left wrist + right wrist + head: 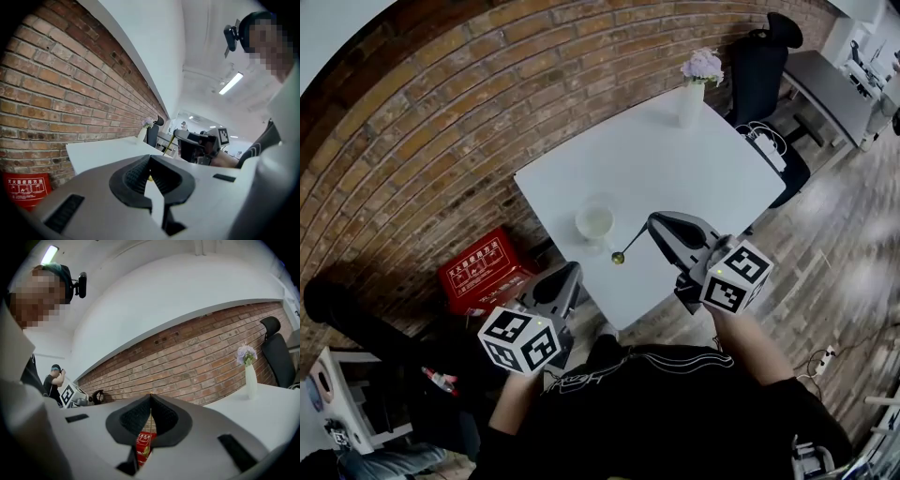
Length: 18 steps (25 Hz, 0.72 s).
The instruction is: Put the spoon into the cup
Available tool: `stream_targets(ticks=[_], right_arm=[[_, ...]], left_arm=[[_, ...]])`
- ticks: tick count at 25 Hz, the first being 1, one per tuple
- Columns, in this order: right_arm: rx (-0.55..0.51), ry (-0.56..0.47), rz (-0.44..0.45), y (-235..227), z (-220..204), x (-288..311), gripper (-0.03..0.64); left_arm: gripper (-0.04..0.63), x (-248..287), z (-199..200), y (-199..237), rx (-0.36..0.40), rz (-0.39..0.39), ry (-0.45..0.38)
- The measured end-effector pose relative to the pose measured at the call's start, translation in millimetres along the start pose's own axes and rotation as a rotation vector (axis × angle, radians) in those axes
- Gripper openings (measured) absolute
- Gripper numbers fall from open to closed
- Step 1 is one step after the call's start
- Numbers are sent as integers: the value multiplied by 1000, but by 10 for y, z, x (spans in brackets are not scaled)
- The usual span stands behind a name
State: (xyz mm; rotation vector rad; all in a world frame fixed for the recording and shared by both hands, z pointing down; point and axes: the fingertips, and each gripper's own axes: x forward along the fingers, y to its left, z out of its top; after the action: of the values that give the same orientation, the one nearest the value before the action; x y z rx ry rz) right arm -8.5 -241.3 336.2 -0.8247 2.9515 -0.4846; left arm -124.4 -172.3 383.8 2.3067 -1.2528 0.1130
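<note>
A translucent white cup (595,223) stands near the front edge of the white table (675,159). My right gripper (652,221) is shut on the handle end of a thin gold spoon (630,247). The spoon slants down and to the left, and its bowl hangs just right of the cup and nearer to me, outside it. In the right gripper view the handle (150,427) runs between the closed jaws. My left gripper (575,271) sits off the table's front left edge, shut and holding nothing. Its own view shows the right gripper (197,140) with the spoon (168,143).
A white vase with lilac flowers (696,86) stands at the table's far corner. A black office chair (764,66) is behind it. A red box (483,272) sits on the floor by the brick wall, left of the table. Another person (52,378) stands far off.
</note>
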Motion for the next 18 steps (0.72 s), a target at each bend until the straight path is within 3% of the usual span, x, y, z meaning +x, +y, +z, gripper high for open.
stream_targets(ticks=[10,18], right_arm=[[-41,31,-74,-358,-153,762,0],[-55,101,-108,-615,-483,1153,0]], left_arm=[[5,157,158,706,-26,-23,31],[5,278,-22,1141,-84,-9,70]])
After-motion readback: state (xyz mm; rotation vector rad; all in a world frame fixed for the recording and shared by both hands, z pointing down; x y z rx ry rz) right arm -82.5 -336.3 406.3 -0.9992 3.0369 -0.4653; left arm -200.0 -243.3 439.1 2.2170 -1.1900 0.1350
